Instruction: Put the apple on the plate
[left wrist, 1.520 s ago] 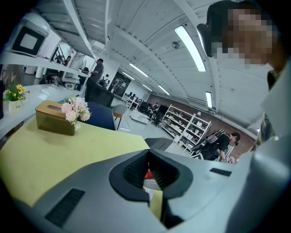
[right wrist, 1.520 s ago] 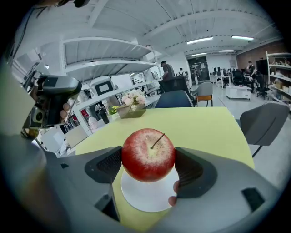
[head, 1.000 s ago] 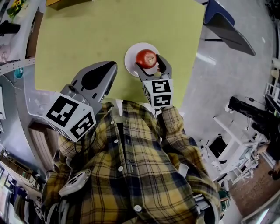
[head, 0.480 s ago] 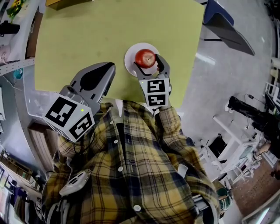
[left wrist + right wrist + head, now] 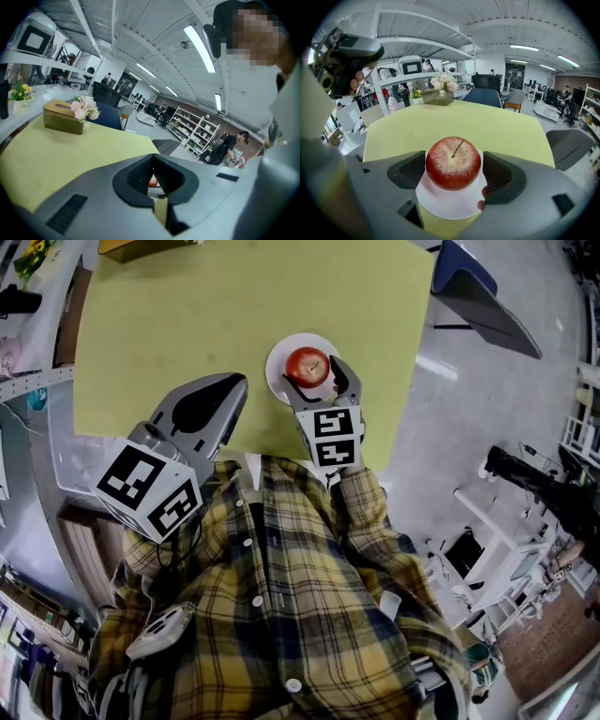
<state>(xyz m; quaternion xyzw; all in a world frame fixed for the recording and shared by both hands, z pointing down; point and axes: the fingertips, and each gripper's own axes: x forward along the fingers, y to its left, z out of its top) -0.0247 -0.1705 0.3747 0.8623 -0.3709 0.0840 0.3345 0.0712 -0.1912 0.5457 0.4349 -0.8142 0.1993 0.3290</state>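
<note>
Left gripper (image 5: 236,382) over near table edge, jaws pressed together, empty. Right gripper (image 5: 454,172) spread, jaws flanking apple (image 5: 453,163), right jaw just clear. Apple upright on white plate (image 5: 449,205), yellow-green table (image 5: 178,324). Flowers (image 5: 443,83) beyond.

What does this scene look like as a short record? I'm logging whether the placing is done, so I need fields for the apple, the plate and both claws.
apple: round red apple, stem up, resting on the plate
plate: small round white plate, near the edge of the yellow-green table
right claw: jaws apart, one on each side of the apple, not clamping it
left claw: jaws together, empty, off to the left of the plate
task state: apple sits on the plate; right claw not yet drawn clear
</note>
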